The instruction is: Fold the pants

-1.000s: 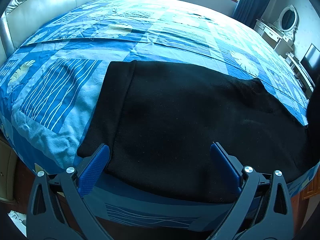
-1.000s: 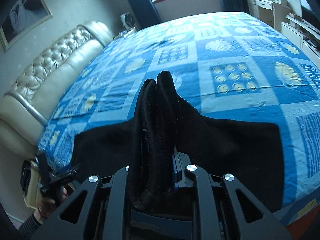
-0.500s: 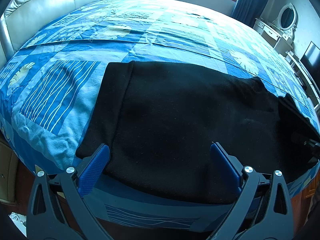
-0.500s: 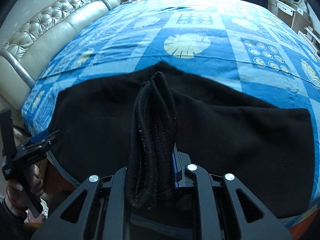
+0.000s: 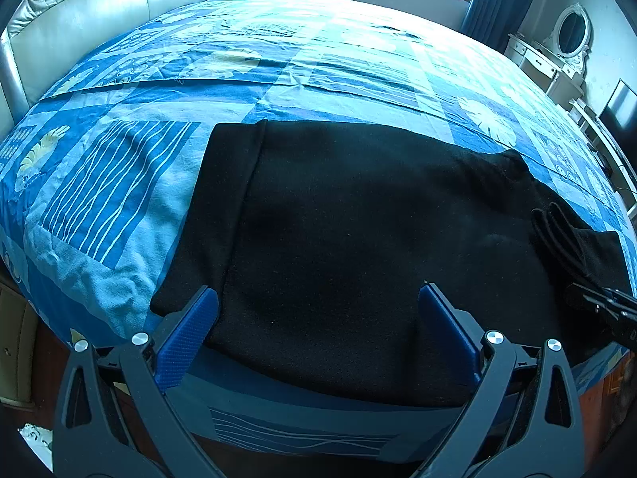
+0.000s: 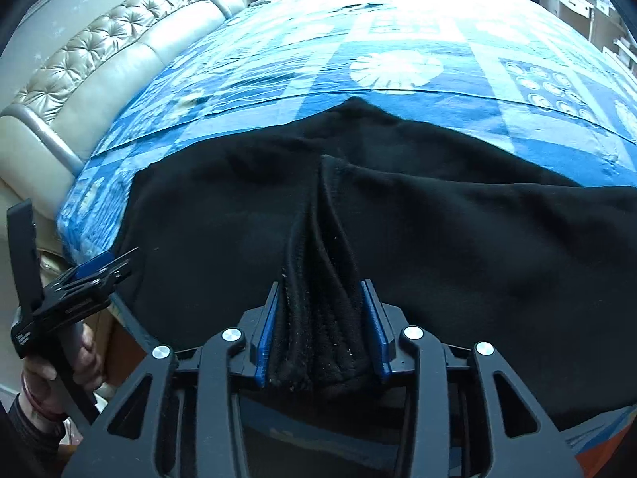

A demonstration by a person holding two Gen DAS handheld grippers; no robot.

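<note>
The black pants (image 5: 358, 231) lie spread across the near edge of the bed, waistband band at the left. My left gripper (image 5: 318, 310) is open and empty, its blue pads either side of the near hem, just off the bed edge. My right gripper (image 6: 320, 302) is shut on a bunched end of the pants (image 6: 318, 263), laid low over the flat cloth. The right gripper shows in the left wrist view (image 5: 605, 310) at the far right, the left gripper in the right wrist view (image 6: 79, 279) at the left.
The blue patterned bedspread (image 5: 119, 183) covers the bed. A cream tufted headboard (image 6: 99, 63) runs along the left. A white dresser with an oval mirror (image 5: 565, 44) stands at the far right, windows behind.
My right gripper has carried the bunched pants end down and leftward over the flat pants, from raised to low. The left gripper has stayed put, open.
</note>
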